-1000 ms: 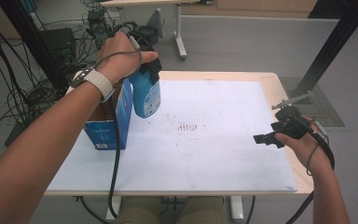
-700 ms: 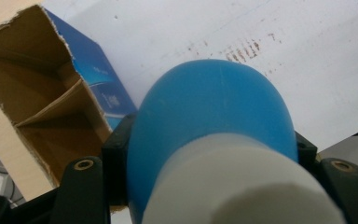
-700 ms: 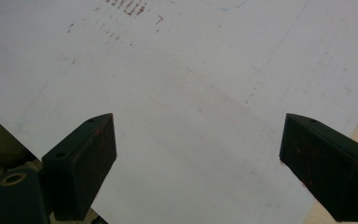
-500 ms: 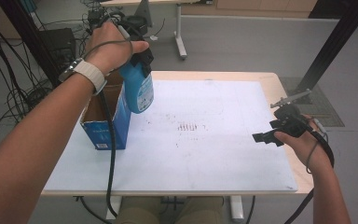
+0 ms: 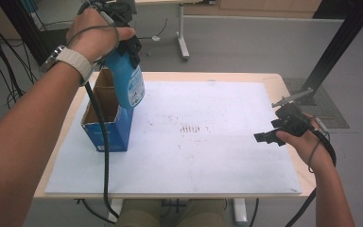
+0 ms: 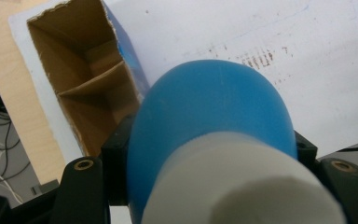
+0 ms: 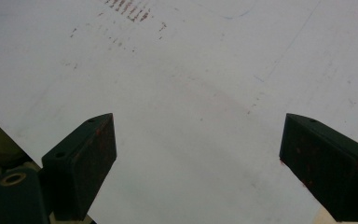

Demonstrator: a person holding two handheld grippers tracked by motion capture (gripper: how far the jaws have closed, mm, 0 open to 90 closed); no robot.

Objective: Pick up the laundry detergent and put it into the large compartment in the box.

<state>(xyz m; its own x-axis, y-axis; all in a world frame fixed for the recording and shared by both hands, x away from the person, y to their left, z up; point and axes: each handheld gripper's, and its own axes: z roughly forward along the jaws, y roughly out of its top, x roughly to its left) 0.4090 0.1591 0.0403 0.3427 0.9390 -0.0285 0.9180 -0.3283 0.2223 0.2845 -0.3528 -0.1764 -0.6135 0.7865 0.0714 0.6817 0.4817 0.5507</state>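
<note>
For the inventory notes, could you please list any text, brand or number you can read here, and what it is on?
Blue bottle: a pale label with print, too small and blurred to read.
Blue cardboard box: a small white mark low on its front, unreadable.
White sheet on the table: reddish-brown smudged marks near the middle, no letters legible.
So no text can be quoted.

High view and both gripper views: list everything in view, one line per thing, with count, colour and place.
Bottle: one, blue with a white cap, held in the air over the box.
Box: one, blue cardboard, open-topped, divided inside, left side of the board.
Board: one, white with reddish marks, covering the table.
Table: one, light wood.
Left gripper: one, black, shut on the bottle.
Right gripper: one, black, fingers open over the board's right side.
</note>
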